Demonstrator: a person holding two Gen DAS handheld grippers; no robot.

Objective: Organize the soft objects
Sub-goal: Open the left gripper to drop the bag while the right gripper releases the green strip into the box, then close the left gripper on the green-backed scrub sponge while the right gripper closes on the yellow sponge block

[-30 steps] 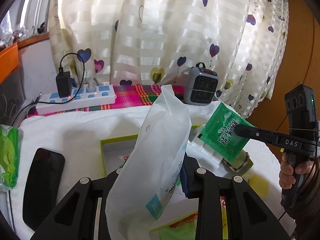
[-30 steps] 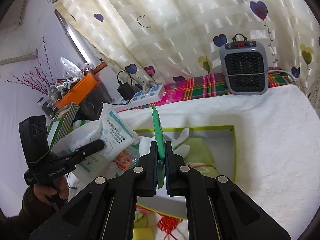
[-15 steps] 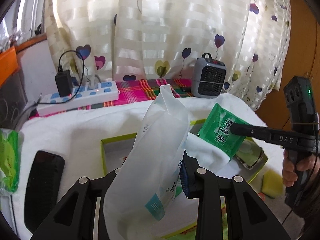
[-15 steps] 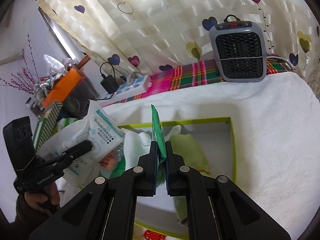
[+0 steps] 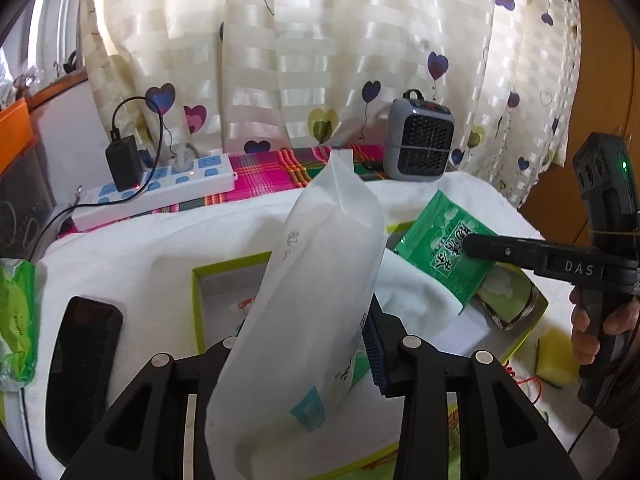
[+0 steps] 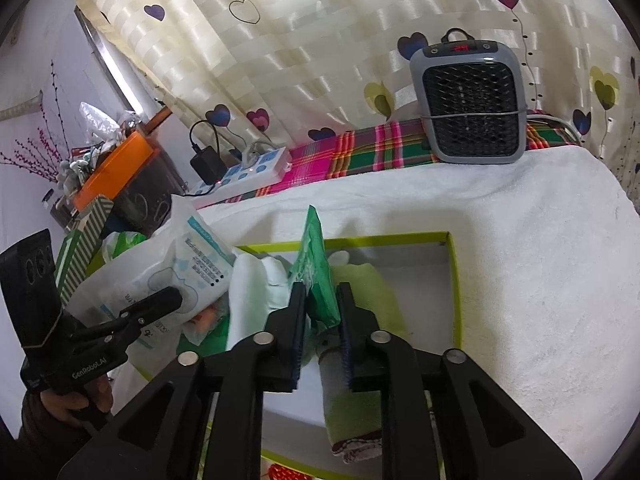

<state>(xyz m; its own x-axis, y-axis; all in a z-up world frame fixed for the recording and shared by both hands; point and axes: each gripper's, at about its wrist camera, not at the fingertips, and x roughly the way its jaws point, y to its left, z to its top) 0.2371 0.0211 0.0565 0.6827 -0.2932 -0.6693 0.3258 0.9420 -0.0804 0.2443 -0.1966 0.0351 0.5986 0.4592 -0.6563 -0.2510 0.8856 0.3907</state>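
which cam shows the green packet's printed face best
The left wrist view: the green packet faces that camera, so its printed front is readable, over the green-rimmed box. The right wrist view shows it only edge-on between the right gripper, whose jaws are opening.

Box [image 6: 454, 280] sitting on towel-covered table [image 6: 540, 280], w/ rolled cloth [image 6: 360, 400] & folded cloth [image 6: 248, 292] lying inside. Heater [image 6: 470, 104] standing behind box, at table's back edge; power strip [image 5: 160, 192] lying to heater's left. Phone [image 5: 80, 376] lying left of box; sponge [image 5: 556, 356] lying to box's right.
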